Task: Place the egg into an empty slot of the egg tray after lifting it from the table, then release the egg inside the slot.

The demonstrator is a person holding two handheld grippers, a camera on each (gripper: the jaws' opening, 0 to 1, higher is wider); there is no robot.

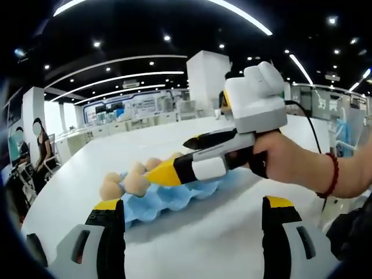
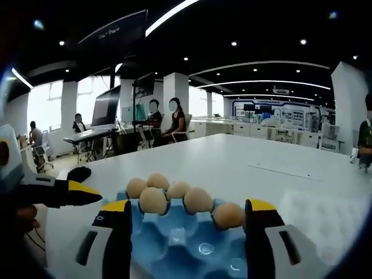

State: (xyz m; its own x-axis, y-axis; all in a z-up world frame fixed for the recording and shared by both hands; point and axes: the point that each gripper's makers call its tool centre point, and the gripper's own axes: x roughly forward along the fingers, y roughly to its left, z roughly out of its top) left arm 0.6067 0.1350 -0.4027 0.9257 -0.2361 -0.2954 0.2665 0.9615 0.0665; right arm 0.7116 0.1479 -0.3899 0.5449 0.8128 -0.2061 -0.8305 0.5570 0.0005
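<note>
Left gripper view: the left gripper [image 1: 192, 218] stood wide, its two yellow-tipped jaws rising from the bottom of the view with bare white table [image 1: 192, 250] between them and nothing held. Ahead of the jaws, toward the left one, lay the blue egg tray [image 1: 174, 197], with several eggs [image 1: 136, 183] seated at its far left end. The right gripper [image 1: 160, 173] reached in from the right, held in a person's hand [image 1: 279, 160] with a red bead bracelet [image 1: 333, 174] at the wrist. Its yellow tip sat over the tray, just beside the eggs; whether it touched one could not be told.

Right gripper view: the right gripper [image 2: 186, 212] also stood wide, jaws on either side of the egg tray [image 2: 186, 244], which lay directly between and below them. Six eggs [image 2: 153, 199] sat in the tray's far slots; the nearest one [image 2: 228, 214] lay close by the right jaw, apart from it as far as could be seen. The near slots showed blue and unfilled. Nothing was clamped. The left gripper [image 2: 81, 193] came in from the left, its yellow point short of the tray.

Beyond the table, seated people [image 2: 174, 119] at desks [image 2: 93, 136] in an office hall.
</note>
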